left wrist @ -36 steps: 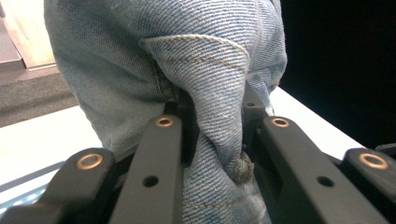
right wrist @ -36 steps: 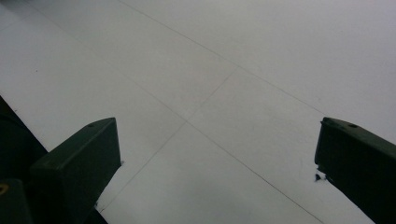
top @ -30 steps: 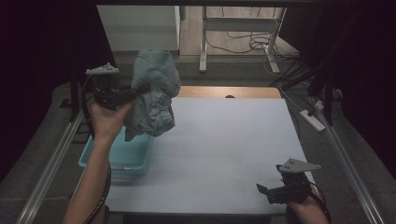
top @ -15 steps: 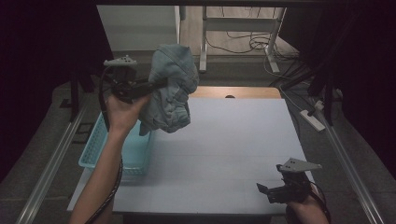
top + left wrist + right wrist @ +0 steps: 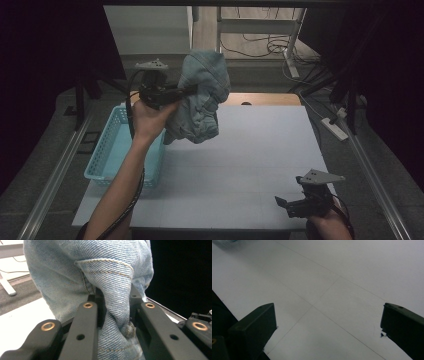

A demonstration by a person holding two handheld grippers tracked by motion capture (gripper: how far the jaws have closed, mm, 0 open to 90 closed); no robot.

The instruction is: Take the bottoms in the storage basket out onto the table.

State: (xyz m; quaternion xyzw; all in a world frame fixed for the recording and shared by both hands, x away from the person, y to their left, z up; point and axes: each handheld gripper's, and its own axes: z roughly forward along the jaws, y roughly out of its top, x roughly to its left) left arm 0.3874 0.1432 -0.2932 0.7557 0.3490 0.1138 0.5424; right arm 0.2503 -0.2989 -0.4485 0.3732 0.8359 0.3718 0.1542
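Left gripper (image 5: pixel 187 91) carried bunched denim cloth (image 5: pixel 202 97) rightward and higher, off blue basket (image 5: pixel 107 150), now above table (image 5: pixel 260 165) far-left area; jaws clamped throughout.

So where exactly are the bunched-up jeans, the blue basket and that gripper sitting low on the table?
denim garment (image 5: pixel 202 102), high view, on the hanging bundle's middle folds.
blue basket (image 5: pixel 102 172), high view, on its near left rim.
right gripper (image 5: pixel 287 206), high view, midway between its open fingertips.
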